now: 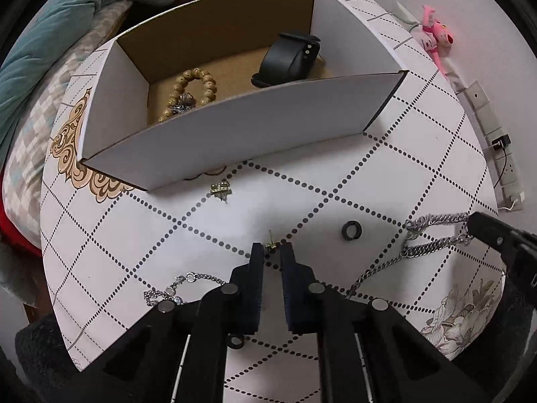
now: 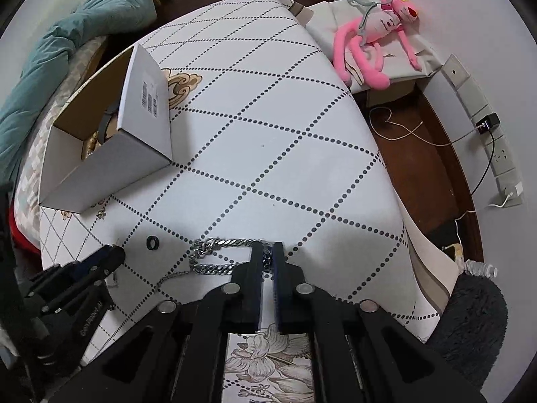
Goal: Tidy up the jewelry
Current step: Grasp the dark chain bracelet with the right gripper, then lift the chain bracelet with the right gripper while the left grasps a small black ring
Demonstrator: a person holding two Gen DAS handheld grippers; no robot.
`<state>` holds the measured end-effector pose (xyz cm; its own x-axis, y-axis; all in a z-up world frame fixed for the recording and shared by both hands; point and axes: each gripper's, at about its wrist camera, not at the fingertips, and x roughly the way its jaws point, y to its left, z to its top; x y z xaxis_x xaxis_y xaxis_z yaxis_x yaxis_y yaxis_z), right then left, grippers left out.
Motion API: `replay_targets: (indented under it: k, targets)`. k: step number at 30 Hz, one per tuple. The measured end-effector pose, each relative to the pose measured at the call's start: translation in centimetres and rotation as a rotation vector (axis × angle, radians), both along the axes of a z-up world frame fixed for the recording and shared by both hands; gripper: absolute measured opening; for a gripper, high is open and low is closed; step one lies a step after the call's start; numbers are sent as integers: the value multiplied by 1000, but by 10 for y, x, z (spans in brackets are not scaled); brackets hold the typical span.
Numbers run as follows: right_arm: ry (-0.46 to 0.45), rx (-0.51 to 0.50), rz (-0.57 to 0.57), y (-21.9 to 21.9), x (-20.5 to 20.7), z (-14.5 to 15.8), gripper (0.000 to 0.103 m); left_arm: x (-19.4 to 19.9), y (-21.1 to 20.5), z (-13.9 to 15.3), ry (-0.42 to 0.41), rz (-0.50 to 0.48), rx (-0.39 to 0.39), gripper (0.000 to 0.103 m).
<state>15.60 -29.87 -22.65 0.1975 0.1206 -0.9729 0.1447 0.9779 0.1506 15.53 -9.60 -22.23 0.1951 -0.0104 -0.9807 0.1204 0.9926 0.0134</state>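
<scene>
A white cardboard box (image 1: 235, 134) stands at the table's far side and holds a wooden bead bracelet (image 1: 193, 92) and a black watch (image 1: 288, 58). My left gripper (image 1: 272, 248) sits low on the table, its jaws narrowly apart around a small gold earring (image 1: 271, 244). A gold charm (image 1: 221, 188) lies near the box, a black ring (image 1: 351, 230) to the right, a thin silver bracelet (image 1: 174, 288) to the left. My right gripper (image 2: 267, 252) is shut on a thick silver chain (image 2: 218, 255), which also shows in the left wrist view (image 1: 433, 235).
The table (image 2: 285, 134) has a white cloth with dotted diamonds. A pink plush toy (image 2: 376, 33) lies beyond its far right corner, with a power strip (image 2: 496, 154) and cables on the floor. A teal blanket (image 2: 67, 43) lies at the left.
</scene>
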Motion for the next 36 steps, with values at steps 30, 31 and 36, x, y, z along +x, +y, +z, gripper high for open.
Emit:
replay_targets:
  k: [30,31,36]
  targets:
    - [-169,183,103,33,-5,94,1,-31,108,76,-84,217,-247,5]
    - [-162,179,107,35,-6,91,1,-33,106,69,-64,215,-252,6]
    - [-78,187,86,28,-13,57,1,-45,94,27,27,206,-240,8]
